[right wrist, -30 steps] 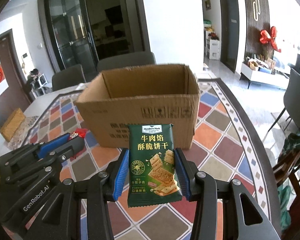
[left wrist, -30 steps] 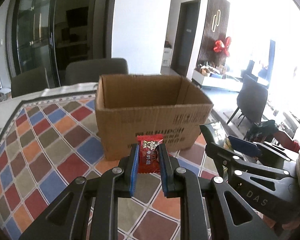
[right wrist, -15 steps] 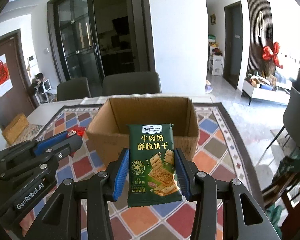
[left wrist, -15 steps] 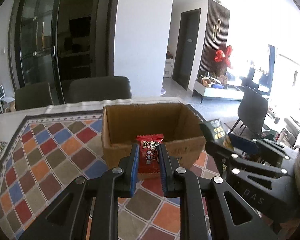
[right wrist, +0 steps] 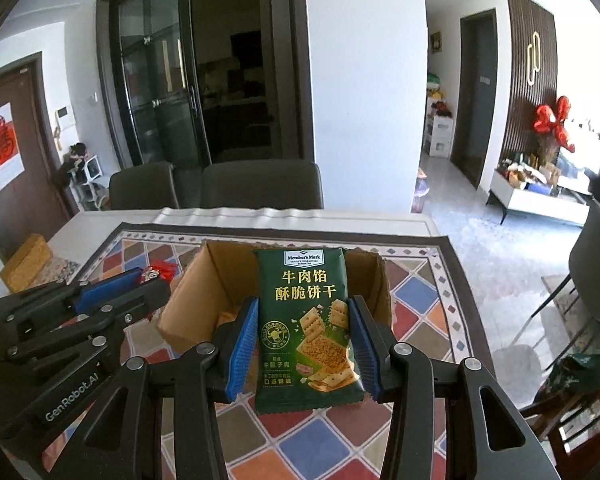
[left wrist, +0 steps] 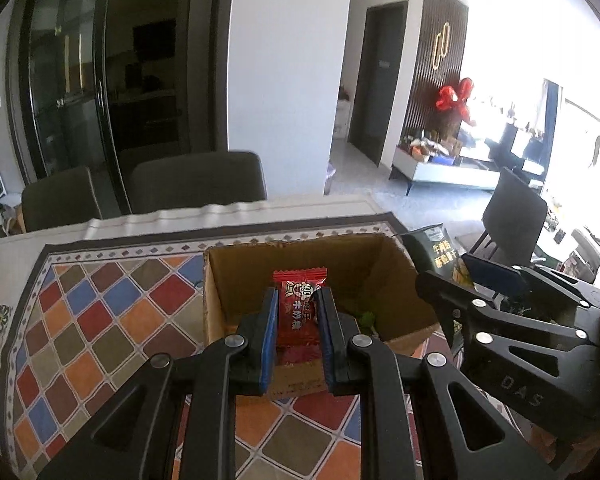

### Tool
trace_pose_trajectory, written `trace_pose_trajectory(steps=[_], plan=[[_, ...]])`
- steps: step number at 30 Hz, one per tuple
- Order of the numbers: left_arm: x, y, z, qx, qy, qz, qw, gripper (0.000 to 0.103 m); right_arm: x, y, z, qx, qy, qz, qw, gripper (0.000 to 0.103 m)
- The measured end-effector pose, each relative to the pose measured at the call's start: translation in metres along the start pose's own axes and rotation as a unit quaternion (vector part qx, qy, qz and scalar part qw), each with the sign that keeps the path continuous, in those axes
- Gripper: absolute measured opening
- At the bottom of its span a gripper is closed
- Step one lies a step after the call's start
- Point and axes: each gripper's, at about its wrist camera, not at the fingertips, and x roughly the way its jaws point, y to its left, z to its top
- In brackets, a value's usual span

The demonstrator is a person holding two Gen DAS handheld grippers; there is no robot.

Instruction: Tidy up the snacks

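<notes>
Left gripper [left wrist: 296, 312] clamps a small red candy wrapper [left wrist: 298, 310]; right gripper [right wrist: 303, 340] clamps a green cracker packet [right wrist: 306, 328], both above an open brown cardboard box [left wrist: 220, 292].

Landmark: open cardboard box [left wrist: 236, 280] on the patterned tablecloth [left wrist: 100, 320]
Left gripper [left wrist: 298, 300]: over the box's near wall, blue pads clamping a red candy packet [left wrist: 298, 312] upright
Right gripper [left wrist: 456, 276]: beside the box's right wall, gripping a green cracker packet [left wrist: 440, 252]
Grey chairs [left wrist: 198, 182]: beyond the box

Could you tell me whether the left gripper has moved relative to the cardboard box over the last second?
Yes. The left gripper rose above the cardboard box, now looking down into it.
</notes>
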Motion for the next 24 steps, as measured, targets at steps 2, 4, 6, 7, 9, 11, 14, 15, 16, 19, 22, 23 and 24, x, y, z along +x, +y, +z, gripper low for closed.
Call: trace_pose_trajectory(steps=[2,4,6,7,9,11,14,15,16,19,22,23,24], plan=[[0.01,0.003,0.006,-0.006,0.012,0.001,0.9999,0.02,0.01,-0.005,0.008,0.002,0.014,0.004,1.0,0.046],[0.021,0.007,0.011,-0.012,0.024,-0.002,0.9996,0.02,0.019,-0.007,0.011,0.004,0.028,0.003,1.0,0.046],[0.029,0.006,0.017,-0.015,0.032,0.001,0.9994,0.023,0.029,-0.011,0.015,0.005,0.037,0.0,0.999,0.046],[0.032,0.006,0.019,-0.01,0.031,0.01,0.9994,0.027,0.031,-0.011,0.017,0.007,0.039,-0.001,0.999,0.046],[0.035,0.005,0.023,-0.005,0.023,0.036,0.9991,0.045,0.04,-0.014,0.021,0.008,0.044,-0.002,0.999,0.047],[0.034,0.006,0.026,-0.005,0.018,0.046,0.9988,0.045,0.044,-0.015,0.026,0.008,0.041,-0.017,0.999,0.053],[0.03,0.011,0.024,-0.014,0.017,0.051,0.9984,0.047,0.046,-0.018,0.031,0.01,0.036,-0.03,0.999,0.058],[0.029,0.013,0.022,-0.016,0.017,0.053,0.9983,0.048,0.046,-0.018,0.031,0.012,0.038,-0.03,0.999,0.058],[0.027,0.014,0.019,-0.018,0.018,0.059,0.998,0.048,0.045,-0.019,0.03,0.013,0.039,-0.029,0.999,0.058],[0.021,0.015,0.01,-0.016,0.023,0.074,0.9968,0.052,0.037,-0.017,0.025,0.008,0.036,-0.043,0.998,0.06],[0.015,0.014,-0.003,-0.014,0.027,0.079,0.9964,0.06,0.028,-0.016,0.015,0.006,0.03,-0.058,0.998,0.067],[0.012,0.013,-0.007,-0.013,0.027,0.081,0.9963,0.06,0.025,-0.015,0.012,0.007,0.029,-0.058,0.998,0.068],[0.006,0.012,-0.013,-0.012,0.024,0.082,0.9963,0.06,0.021,-0.014,0.007,0.008,0.03,-0.057,0.998,0.068]])
